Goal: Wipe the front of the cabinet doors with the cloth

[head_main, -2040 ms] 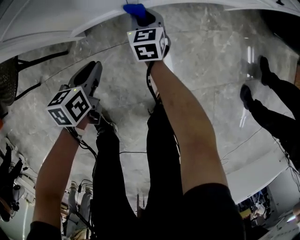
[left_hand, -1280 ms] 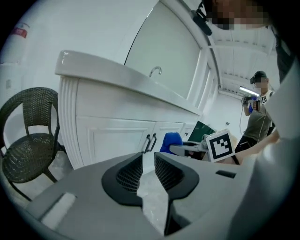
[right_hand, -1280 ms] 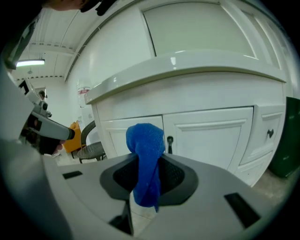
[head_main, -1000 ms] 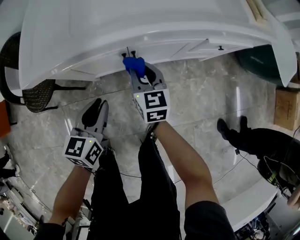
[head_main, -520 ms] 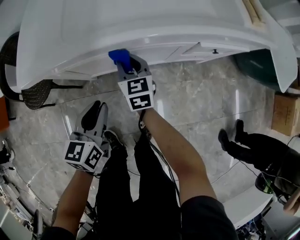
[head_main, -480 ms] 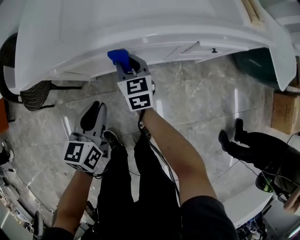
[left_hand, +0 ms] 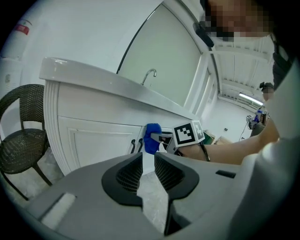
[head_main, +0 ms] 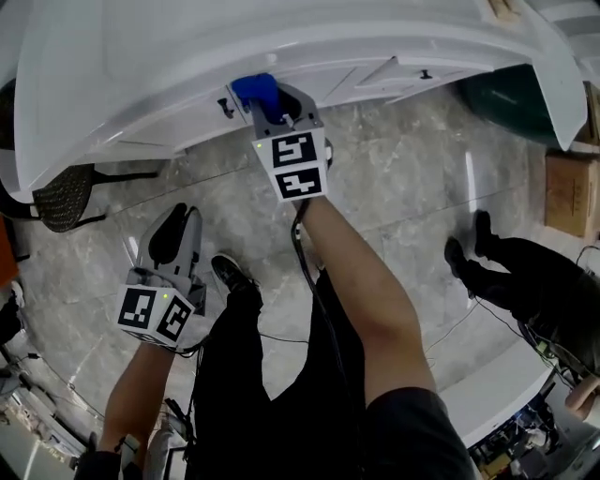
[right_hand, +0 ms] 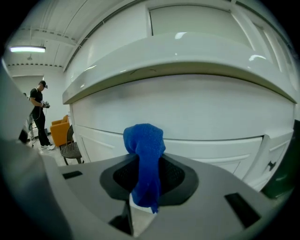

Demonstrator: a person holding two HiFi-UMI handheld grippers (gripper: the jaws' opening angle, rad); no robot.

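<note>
Left claw (head_main: 178, 225) hangs low over the stone floor (head_main: 412, 187), right of a woven chair (head_main: 58, 195), its jaws a narrow gap apart with nothing between them. Further right, the right claw (head_main: 272, 105) is pinched on the blue cloth (head_main: 255, 90). The cloth bunches up above the jaws at the white cabinet doors (right_hand: 211, 154), just beside the dark handles (head_main: 225, 107) under the edge of the surface (head_main: 281, 28). Whether it touches the door I cannot tell.

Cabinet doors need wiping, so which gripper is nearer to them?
Right. The right gripper holds the blue cloth up by the cabinet doors; the left gripper hangs back over the floor, empty.
</note>
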